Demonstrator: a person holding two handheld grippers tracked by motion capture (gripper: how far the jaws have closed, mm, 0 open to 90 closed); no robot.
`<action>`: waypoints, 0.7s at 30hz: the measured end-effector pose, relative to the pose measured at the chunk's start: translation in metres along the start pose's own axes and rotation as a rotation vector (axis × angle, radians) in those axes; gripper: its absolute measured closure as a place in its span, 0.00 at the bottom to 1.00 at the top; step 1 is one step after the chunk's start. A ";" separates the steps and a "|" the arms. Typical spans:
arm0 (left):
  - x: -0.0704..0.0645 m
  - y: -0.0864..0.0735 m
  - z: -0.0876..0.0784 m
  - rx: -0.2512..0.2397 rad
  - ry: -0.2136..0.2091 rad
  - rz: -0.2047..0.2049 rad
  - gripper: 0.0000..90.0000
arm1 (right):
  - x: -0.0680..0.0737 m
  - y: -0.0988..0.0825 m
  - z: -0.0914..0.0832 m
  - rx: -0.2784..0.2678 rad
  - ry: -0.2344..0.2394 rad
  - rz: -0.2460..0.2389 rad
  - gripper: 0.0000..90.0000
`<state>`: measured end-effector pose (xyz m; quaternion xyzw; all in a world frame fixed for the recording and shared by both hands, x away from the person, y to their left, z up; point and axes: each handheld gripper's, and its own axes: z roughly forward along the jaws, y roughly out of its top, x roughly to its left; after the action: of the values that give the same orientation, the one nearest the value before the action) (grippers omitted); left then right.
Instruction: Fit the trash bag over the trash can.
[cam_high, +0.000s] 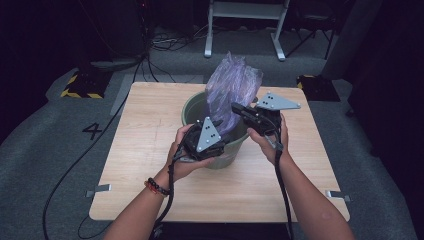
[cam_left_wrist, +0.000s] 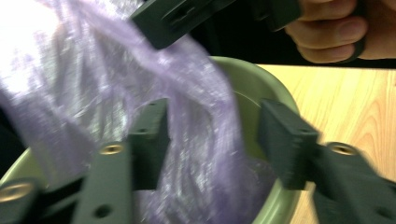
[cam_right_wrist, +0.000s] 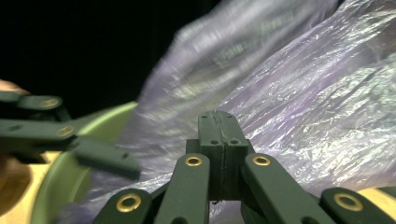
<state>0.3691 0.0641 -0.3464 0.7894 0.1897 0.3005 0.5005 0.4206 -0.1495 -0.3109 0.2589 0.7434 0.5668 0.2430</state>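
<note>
Both grippers work at the green bucket (cam_high: 220, 150): the left gripper (cam_left_wrist: 212, 144) stands open astride the purple plastic bag (cam_high: 232, 87), while the right gripper (cam_right_wrist: 218, 140), closed, pinches its film. That bag stands in the bucket on the wooden table (cam_high: 150, 150).

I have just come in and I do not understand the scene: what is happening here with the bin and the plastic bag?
A person is fitting a purple bag into a green bin on a wooden table, with a gripper in each hand. The right gripper has its jaws shut, apparently pinching the film. The left gripper is at the bin's near rim, jaws open with bag film between them. Most of the bag stands above the bin, not yet spread over the rim.
</note>
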 end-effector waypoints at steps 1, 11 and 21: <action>0.003 0.000 -0.002 -0.013 -0.012 -0.026 0.35 | 0.001 0.001 -0.003 -0.010 0.004 -0.015 1.00; 0.034 0.013 -0.041 -0.140 -0.071 -0.175 0.22 | 0.022 -0.003 -0.023 -0.088 0.126 -0.214 1.00; 0.032 0.034 -0.052 -0.192 -0.140 -0.210 0.19 | 0.054 -0.019 -0.026 -0.053 0.237 -0.409 1.00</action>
<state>0.3583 0.1033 -0.2899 0.7327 0.2061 0.2074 0.6145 0.3607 -0.1368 -0.3267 0.0281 0.7886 0.5514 0.2707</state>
